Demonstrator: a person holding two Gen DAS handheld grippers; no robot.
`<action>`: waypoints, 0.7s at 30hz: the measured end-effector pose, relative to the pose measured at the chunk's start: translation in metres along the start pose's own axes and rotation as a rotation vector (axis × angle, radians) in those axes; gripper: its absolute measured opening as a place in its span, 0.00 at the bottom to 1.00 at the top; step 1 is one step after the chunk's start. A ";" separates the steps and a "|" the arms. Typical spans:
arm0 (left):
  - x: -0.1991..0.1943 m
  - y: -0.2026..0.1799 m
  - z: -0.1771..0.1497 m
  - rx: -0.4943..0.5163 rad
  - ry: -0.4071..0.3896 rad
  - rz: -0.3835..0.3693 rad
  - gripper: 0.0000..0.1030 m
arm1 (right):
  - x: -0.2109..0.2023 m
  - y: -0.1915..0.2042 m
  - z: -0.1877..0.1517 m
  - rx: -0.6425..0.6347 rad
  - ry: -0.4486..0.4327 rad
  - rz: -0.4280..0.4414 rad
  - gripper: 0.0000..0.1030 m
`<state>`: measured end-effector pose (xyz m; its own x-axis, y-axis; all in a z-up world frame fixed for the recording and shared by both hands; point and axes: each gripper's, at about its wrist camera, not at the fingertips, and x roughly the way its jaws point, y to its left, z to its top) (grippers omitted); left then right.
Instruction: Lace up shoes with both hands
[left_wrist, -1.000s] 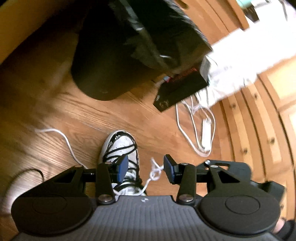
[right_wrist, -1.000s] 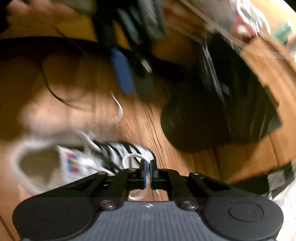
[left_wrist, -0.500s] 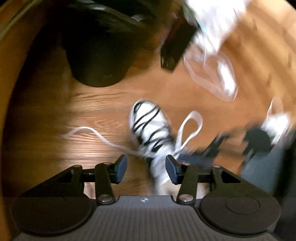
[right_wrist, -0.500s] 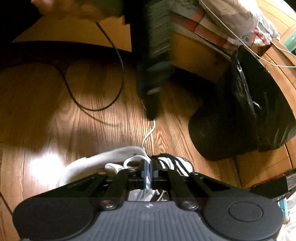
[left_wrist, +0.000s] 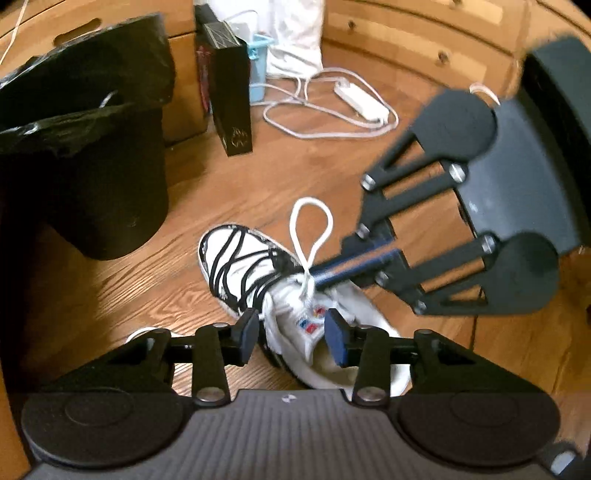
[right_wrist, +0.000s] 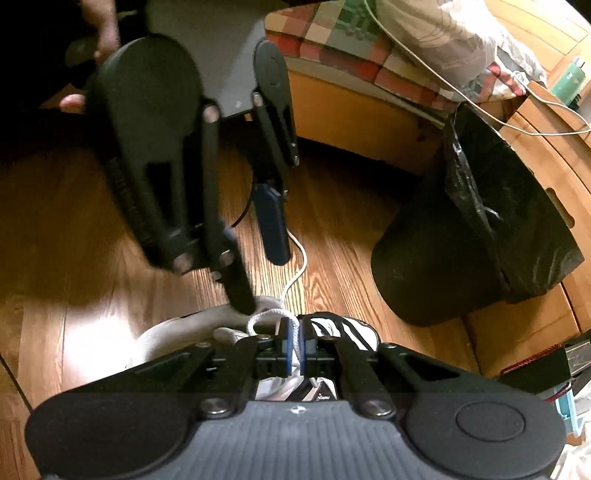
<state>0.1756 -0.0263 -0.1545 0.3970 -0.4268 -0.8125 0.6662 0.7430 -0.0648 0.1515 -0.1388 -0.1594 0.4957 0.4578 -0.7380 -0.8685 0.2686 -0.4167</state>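
1. A white sneaker with black zigzag lacing lies on the wooden plank floor, toe pointing toward the black bin lined with a black plastic bag.
2. The right gripper has its blue-padded fingers pressed together, clamped on the white cotton shoelace just above the sneaker's tongue.
3. In the left wrist view, that lace stands up as a loop beyond the clamped fingers.
4. The left gripper hovers over the sneaker's opening, its fingers apart and holding nothing.
5. Beyond the shoe, a tall black box stands upright; a white power adapter with coiled cable lies on the floor near it.
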 end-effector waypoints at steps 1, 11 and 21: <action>0.000 0.000 0.001 0.000 -0.006 -0.009 0.38 | -0.001 0.000 0.000 -0.002 -0.004 -0.002 0.04; 0.004 -0.023 -0.002 0.137 -0.051 0.032 0.33 | -0.007 0.002 0.003 -0.004 -0.031 -0.003 0.04; 0.005 -0.038 -0.001 0.235 -0.070 0.038 0.12 | -0.013 -0.008 0.001 0.036 -0.042 0.041 0.04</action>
<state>0.1520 -0.0565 -0.1567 0.4619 -0.4419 -0.7690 0.7751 0.6226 0.1078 0.1517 -0.1457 -0.1460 0.4600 0.5043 -0.7308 -0.8877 0.2785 -0.3666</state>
